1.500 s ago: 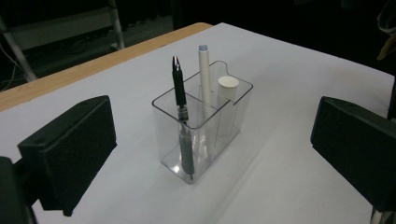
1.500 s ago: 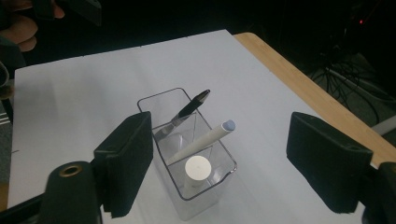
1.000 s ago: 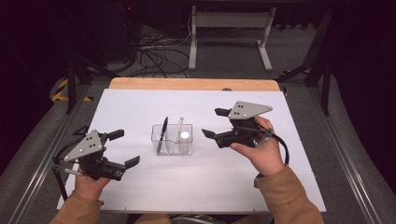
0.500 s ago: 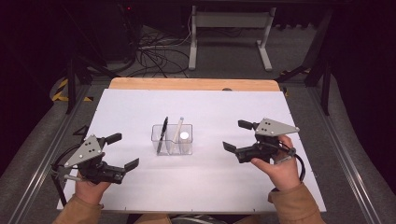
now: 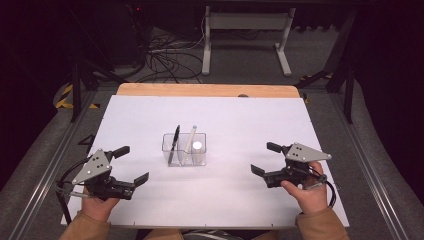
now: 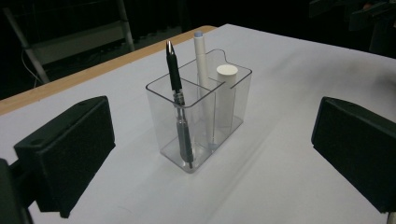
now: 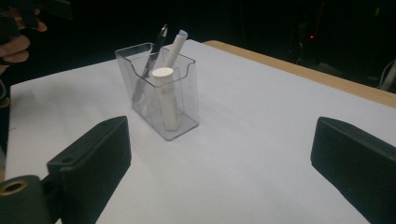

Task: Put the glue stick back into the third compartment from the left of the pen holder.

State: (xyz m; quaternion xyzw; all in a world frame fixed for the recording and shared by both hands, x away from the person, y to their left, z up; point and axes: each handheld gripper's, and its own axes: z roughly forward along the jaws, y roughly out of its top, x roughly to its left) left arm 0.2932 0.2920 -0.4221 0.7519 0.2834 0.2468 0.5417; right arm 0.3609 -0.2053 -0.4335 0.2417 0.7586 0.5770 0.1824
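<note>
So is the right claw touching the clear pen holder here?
Apart. The high view shows bare white table between the right claw and the clear pen holder; its jaws stand open, nothing between them.

Standing mid-table: one clear plastic holder [image 5: 184, 149], split into what looks like two compartments, though the see-through walls make the divider hard to be sure of. Sitting inside it: three writing things in all. One black pen [image 6: 177, 93], leaning upright in one compartment. One slim white pen [image 6: 201, 60] with a bluish tip, rising highest. One short white cylinder [image 6: 226, 93] with a flat round top, sharing the second compartment. Resting on the white table [image 5: 225, 120]: two grippers, namely one left gripper [image 5: 131, 165] and one right gripper [image 5: 265, 159], each showing two black jaws spread apart. Holding them: two hands, one apiece.
</note>
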